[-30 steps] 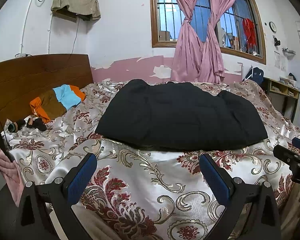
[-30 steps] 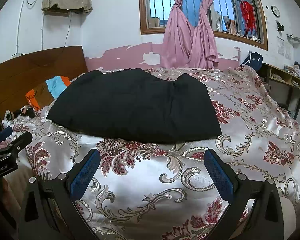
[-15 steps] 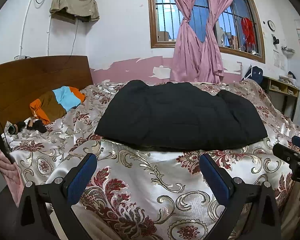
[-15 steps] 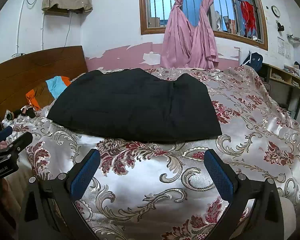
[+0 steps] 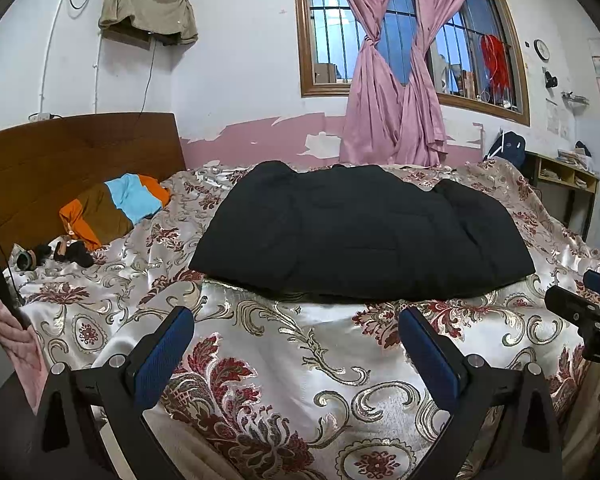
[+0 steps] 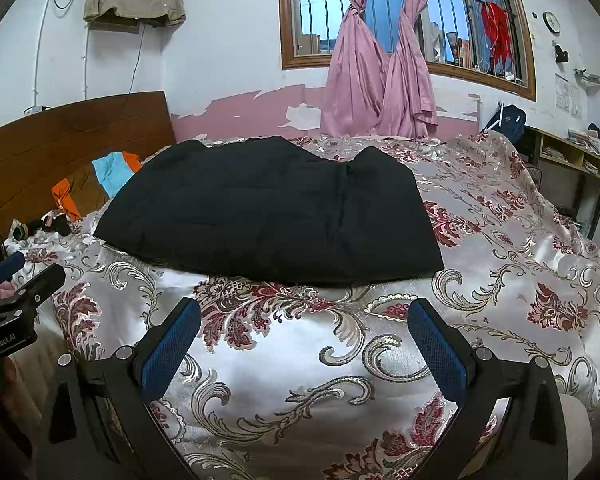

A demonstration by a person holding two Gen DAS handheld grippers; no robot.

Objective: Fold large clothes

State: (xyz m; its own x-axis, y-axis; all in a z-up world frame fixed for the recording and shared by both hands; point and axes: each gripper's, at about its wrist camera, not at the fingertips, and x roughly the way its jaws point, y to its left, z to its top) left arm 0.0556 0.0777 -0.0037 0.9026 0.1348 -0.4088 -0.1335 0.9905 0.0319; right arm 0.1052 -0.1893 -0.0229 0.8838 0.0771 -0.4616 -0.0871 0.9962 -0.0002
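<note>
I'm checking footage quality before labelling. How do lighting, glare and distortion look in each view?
Left wrist view: fisheye bends the window frame, corners go black, the bedspread shines, and the black garment shows few folds. Right wrist view: same curved edges, bedspread glare, sharp focus throughout.

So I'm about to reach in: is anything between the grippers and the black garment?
Nothing visible. Only bare floral bedspread lies between the open left gripper, the open right gripper and the black garment. The orange-and-blue clothing sits off by the headboard.
</note>
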